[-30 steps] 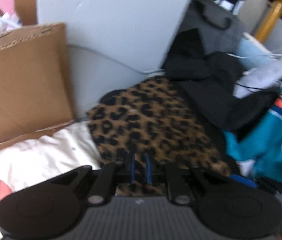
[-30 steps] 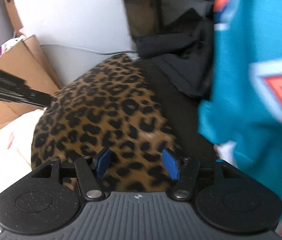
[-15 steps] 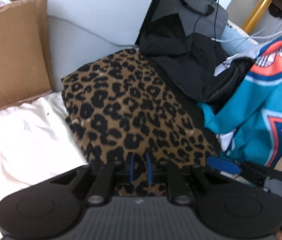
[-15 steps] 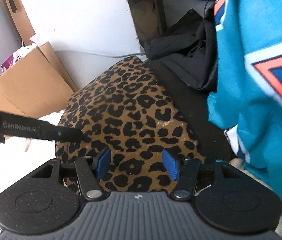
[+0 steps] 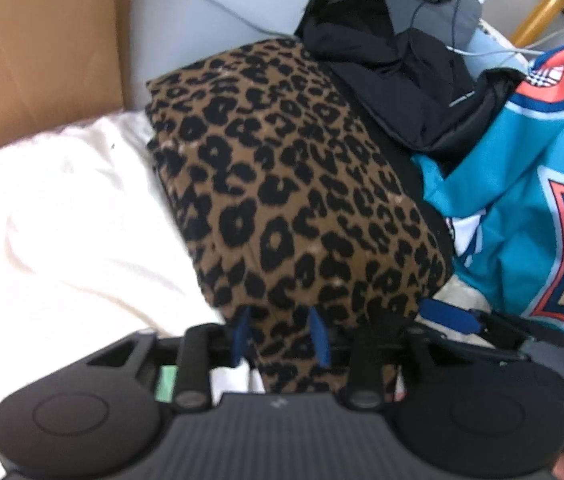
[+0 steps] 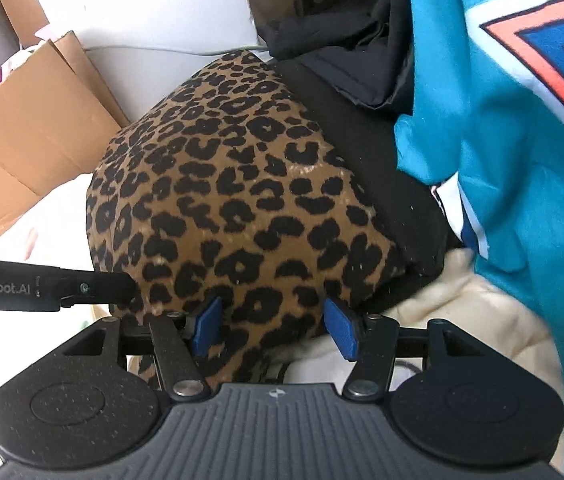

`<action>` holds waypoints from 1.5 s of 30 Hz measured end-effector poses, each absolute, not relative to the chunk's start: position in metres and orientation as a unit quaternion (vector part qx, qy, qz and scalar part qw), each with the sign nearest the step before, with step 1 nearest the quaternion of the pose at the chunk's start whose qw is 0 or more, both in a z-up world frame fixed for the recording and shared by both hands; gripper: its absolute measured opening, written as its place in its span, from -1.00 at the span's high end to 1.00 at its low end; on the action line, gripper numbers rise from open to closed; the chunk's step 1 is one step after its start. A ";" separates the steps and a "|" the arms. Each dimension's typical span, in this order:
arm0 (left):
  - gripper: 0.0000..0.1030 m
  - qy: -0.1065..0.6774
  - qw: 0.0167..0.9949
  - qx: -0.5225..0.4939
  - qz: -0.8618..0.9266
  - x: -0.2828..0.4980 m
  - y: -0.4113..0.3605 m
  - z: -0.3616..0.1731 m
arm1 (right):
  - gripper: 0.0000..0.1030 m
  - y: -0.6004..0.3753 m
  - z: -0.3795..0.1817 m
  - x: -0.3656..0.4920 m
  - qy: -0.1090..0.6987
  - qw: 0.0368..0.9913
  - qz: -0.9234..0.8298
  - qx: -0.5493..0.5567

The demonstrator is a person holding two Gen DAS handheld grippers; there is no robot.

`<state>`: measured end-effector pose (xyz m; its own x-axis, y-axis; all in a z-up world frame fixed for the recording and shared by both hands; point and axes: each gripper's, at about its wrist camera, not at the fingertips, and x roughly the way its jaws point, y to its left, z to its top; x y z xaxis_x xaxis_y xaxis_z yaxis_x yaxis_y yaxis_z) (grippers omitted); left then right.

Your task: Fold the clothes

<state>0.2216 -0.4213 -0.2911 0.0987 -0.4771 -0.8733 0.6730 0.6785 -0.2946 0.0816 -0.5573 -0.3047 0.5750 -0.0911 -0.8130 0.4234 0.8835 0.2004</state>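
A folded leopard-print garment [image 5: 294, 184], brown with black spots, is lying in the middle of a crowded pile of clothes, its near edge reaching down to both grippers. It is resting on a black fabric layer [image 6: 394, 176] that is showing along its right side.

The left gripper [image 5: 279, 336] is pointing steeply down at the garment's near edge. Its blue-padded jaws are opening, with a fold of the leopard cloth lying between them; the pads are standing slightly clear of the cloth. The right gripper [image 6: 273, 326] is holding its jaws spread wide over the same near edge, with leopard cloth between them and the right pad standing apart from it.

In the right wrist view, the left gripper's black finger is reaching in from the left, and white lettering on it is reading "GenRobot.AI".

To the left, a white cloth [image 5: 61, 216] is lying beside a brown cardboard box [image 5: 41, 40]. To the right, a turquoise jersey [image 5: 522, 184] with orange, blue and white trim is hanging. A crumpled black garment [image 5: 394, 68] is sitting at the far side.
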 end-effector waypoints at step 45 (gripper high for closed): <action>-0.99 0.578 0.767 0.128 -0.248 0.205 -0.232 0.002 | -0.89 -0.487 -0.036 0.058 0.490 0.821 -0.120 0.268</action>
<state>0.2046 -0.2322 0.0020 0.2084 -0.2318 -0.9502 0.5287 0.8440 -0.0899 0.0581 -0.4872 -0.0362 0.4909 0.0650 -0.8688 0.4601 0.8275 0.3219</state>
